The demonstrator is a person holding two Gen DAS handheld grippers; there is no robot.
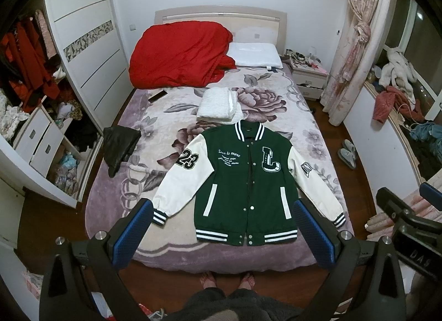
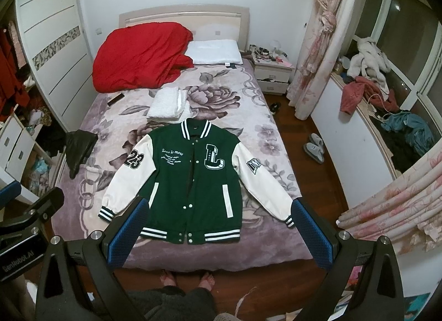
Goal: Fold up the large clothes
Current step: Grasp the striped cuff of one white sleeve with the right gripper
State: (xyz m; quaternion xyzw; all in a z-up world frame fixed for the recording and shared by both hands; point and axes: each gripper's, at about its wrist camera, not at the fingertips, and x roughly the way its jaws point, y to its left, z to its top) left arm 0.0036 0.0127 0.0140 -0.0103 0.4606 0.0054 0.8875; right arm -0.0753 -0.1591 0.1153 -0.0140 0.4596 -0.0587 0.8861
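A green varsity jacket (image 1: 243,180) (image 2: 193,180) with white sleeves lies flat and face up on the bed, collar away from me, sleeves spread out. My left gripper (image 1: 222,210) hangs open high above the jacket's hem, nothing between its blue-padded fingers (image 1: 132,235). My right gripper (image 2: 218,207) is likewise open and held above the foot of the bed, with nothing in it. The right gripper's body shows at the right edge of the left wrist view, and the left gripper's body at the left edge of the right wrist view.
On the floral bed cover (image 1: 165,116) lie a folded white towel (image 1: 216,104), a black garment (image 1: 120,145), a phone (image 1: 158,96), a red quilt (image 1: 179,54) and a pillow (image 1: 255,55). A wardrobe (image 1: 83,44) stands left, slippers (image 1: 347,153) on the floor right. A person's feet (image 1: 229,279) are at the bed's foot.
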